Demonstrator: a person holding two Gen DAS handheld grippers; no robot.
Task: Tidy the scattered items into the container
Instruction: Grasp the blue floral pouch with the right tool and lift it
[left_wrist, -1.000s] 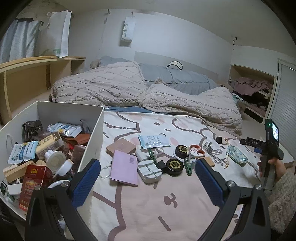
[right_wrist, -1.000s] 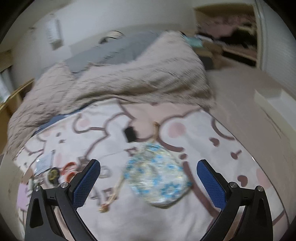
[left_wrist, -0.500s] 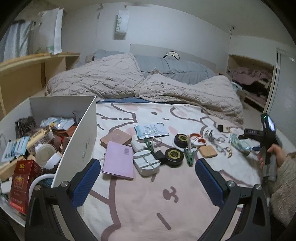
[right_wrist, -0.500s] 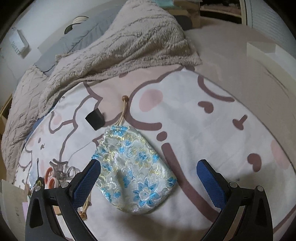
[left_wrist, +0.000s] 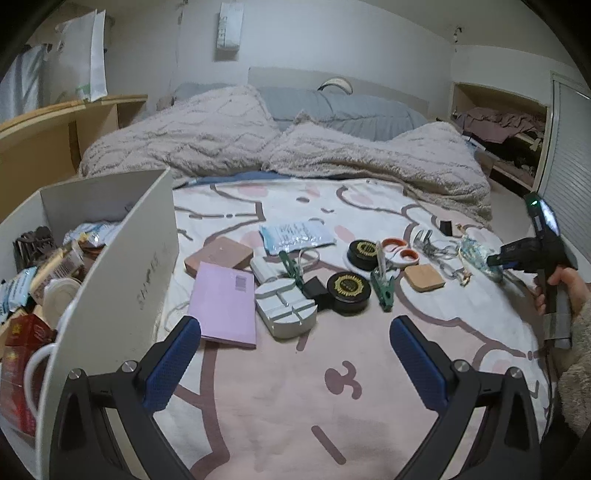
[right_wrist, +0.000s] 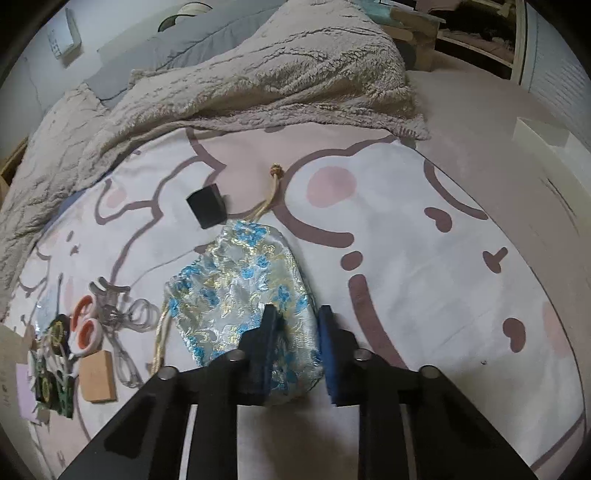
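While flat on plush bedding, silky brocade pouch (right_wrist: 240, 291), right gripper (right_wrist: 295, 332) just closed on it.

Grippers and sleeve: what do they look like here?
The left gripper and the right gripper have black angular frames, silver screws and textured blue fingers. From the left wrist, the right one carries a lit device with a green light. The sleeve is fuzzy beige.

The box (left_wrist: 122, 258) sits at the left on the bed (left_wrist: 280, 398). Small things lie right of it. The pouch (right_wrist: 240, 295) lies far right, near the blanket (left_wrist: 369, 158).
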